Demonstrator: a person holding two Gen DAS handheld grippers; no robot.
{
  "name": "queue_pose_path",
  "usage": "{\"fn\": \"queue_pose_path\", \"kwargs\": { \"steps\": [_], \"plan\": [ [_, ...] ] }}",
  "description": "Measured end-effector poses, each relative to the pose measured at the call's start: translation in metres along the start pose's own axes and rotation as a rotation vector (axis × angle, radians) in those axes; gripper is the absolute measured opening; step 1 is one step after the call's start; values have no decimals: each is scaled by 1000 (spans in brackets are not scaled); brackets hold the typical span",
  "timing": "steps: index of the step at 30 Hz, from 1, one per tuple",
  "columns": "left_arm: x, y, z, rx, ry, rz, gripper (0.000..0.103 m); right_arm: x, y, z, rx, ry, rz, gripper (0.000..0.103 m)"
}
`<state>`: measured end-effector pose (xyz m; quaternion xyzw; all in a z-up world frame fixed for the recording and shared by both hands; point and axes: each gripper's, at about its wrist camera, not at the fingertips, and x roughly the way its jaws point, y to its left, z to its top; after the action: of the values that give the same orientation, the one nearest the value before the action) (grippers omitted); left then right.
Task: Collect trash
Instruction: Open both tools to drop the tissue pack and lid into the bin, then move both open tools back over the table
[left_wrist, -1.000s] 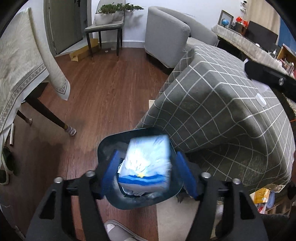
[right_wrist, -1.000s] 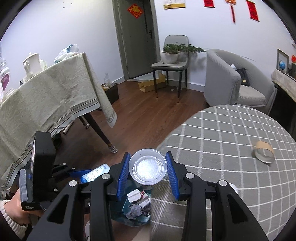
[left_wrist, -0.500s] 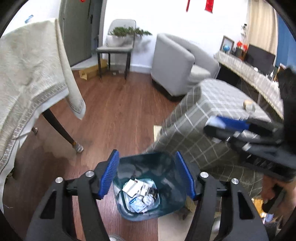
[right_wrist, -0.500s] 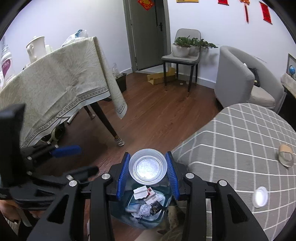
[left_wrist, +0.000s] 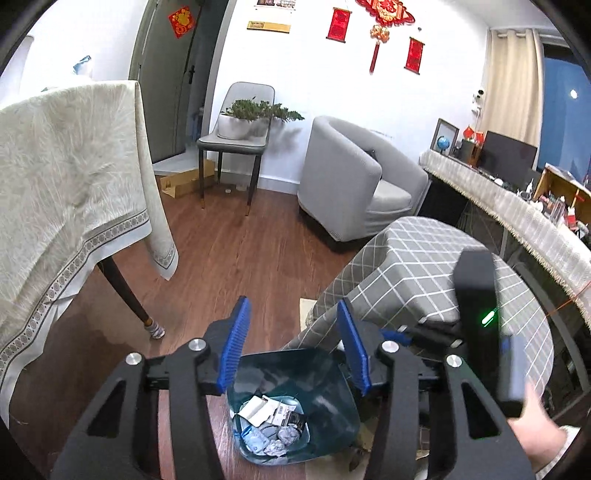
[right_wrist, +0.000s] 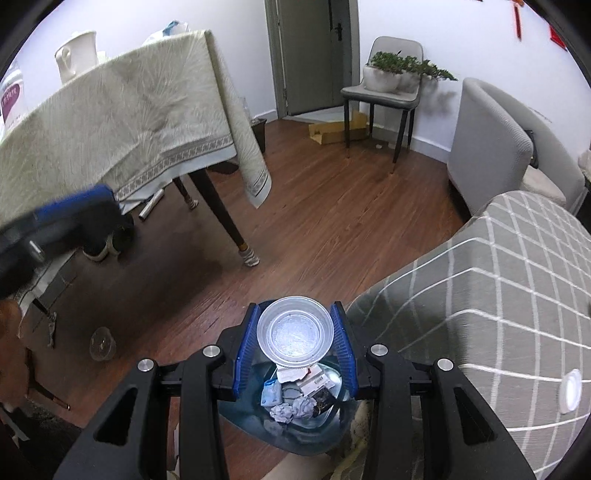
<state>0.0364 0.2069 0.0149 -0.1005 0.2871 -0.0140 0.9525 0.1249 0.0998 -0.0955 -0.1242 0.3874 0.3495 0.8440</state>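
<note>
The clear plastic cup (right_wrist: 294, 334) sits pinched between the blue pads of the right claw (right_wrist: 295, 343), its open mouth facing the camera and its long axis running along the fingers. It hangs directly above the teal trash bin (right_wrist: 328, 419), which stands on the wooden floor (right_wrist: 332, 206) against the edge of the round bench under the grey checked cloth (right_wrist: 498, 288). The bin already holds crumpled paper, wrappers and a small blue packet. The drop turns on this 1 relation: the cup lies straight over the bin's opening, so letting go should send it in, judging by the view.

The left claw (left_wrist: 293, 343) holds nothing; its jaws are closing, with only the bin visible far below between them. It is off to the side of the bin, so the right hand is the nearer one for this piece.

Another clear cup (right_wrist: 102, 343) lies on the floor near the cream-clothed bench (right_wrist: 110, 122), and a white lid (right_wrist: 570, 391) rests on the checked cloth. Beyond are a grey armchair (left_wrist: 354, 181) and a chair bearing potted plants (left_wrist: 236, 136)
</note>
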Motion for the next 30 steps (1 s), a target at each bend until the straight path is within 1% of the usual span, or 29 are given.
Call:
{"fn": "queue_pose_path", "kwargs": {
  "steps": [4,9,10,11,12,16,26,30],
  "plan": [
    [-8,-1,5,-4,-29,-13,49,17,10,-6,-27,44,-2,40],
    [-17,-3,9,-5,-64,-27,49,30,17,-11,-46,61,2,41],
    [-18,-5,10,-5,-69,-28,49,32,17,-12,-45,65,3,44],
    [-18,-5,10,-7,-72,-29,49,34,18,-13,-42,69,3,56],
    [-19,-6,11,-8,-75,-30,49,34,17,-14,-41,71,3,61],
    [-21,-7,14,-8,-95,-24,49,27,11,-13,-35,50,-7,62],
    [-24,-18,22,9,-124,-5,49,-11,-10,-6,3,-28,-26,62],
    [-23,-27,27,12,-138,-12,49,-35,-19,-3,12,-79,-34,62]
  ]
}}
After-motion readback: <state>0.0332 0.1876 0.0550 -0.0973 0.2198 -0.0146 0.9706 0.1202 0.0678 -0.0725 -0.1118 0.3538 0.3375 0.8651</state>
